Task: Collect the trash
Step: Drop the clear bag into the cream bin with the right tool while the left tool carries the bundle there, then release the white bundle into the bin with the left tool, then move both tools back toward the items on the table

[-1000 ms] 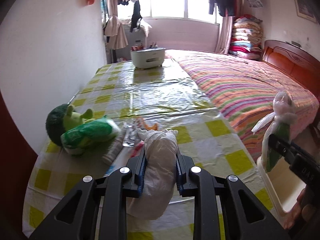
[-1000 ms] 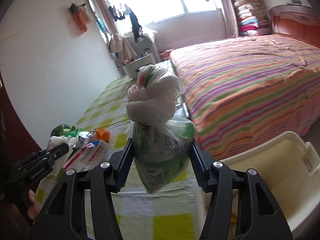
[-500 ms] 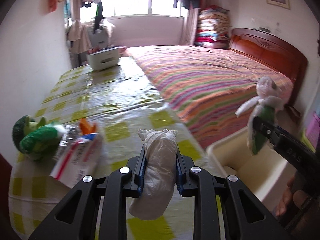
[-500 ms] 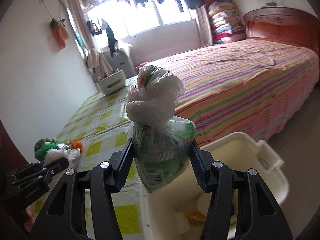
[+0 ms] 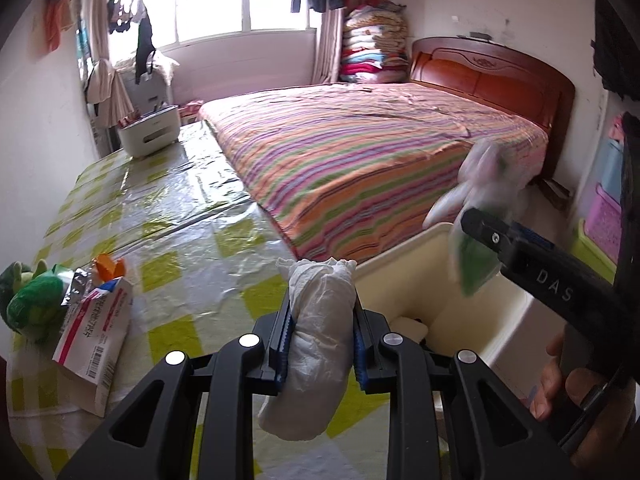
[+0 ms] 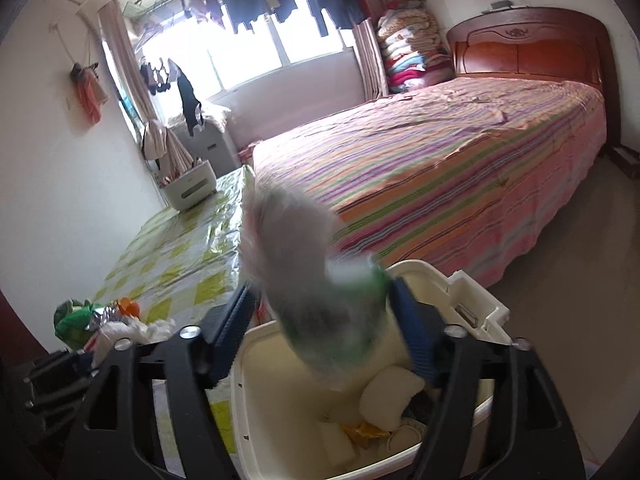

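Your cream bin (image 6: 476, 312) sits off the table's (image 5: 188, 216) near edge to catch drops. Your right gripper (image 6: 324, 320) is opening, the knotted green bag (image 6: 320, 280) falling binward. Your left gripper (image 5: 320, 344) clenches the white wad (image 5: 316, 344) above that edge, waiting.

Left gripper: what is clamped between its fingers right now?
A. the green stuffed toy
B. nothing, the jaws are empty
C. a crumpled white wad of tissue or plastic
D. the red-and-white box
C. In the left wrist view the left gripper is shut on a white wad, while the red-and-white box and green toy lie on the table.
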Motion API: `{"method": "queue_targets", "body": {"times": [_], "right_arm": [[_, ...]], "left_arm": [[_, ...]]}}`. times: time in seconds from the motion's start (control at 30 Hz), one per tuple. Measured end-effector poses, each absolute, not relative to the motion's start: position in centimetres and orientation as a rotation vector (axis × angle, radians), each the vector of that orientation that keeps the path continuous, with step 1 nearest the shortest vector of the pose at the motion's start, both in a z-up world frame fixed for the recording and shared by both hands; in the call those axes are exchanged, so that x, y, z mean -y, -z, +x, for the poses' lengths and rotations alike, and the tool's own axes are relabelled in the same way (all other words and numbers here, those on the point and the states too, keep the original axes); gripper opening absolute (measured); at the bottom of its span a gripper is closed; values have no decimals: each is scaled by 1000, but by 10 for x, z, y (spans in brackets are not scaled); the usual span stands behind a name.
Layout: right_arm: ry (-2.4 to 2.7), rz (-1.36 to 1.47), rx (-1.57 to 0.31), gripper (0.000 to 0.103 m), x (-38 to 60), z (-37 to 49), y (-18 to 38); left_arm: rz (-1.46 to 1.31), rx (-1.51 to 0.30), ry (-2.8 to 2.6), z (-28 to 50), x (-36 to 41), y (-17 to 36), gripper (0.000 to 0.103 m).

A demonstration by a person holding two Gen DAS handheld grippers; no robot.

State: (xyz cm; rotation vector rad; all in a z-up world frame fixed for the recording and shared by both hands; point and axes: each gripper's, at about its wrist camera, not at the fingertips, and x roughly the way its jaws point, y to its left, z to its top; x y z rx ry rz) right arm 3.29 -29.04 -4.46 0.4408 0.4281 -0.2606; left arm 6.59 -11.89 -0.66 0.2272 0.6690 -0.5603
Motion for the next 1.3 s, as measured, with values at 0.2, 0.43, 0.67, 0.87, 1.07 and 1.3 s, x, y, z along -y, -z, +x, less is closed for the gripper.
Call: {"method": "queue_targets", "body": {"times": [0.2,0.43,0.67,0.87,1.07,1.3], "right_arm": [[267,456,-358,72,296,21,33],[285,517,-327,72,306,10,36],[297,549,-297,72,314,1,36],[295,550,-290,72,312,-1,35],[292,562,-283,72,315,-3,36],[270,563,-292,72,310,3,36]], "left_arm": [[230,-679,589,63,130,9,25],[195,-724,664,68,144,13,25],[198,-724,719,68,159,19,26],[209,-730,754,62,167,23,48],[194,-640,718,56,157,10,81],[128,-619,597,72,124,-6,81]]}}
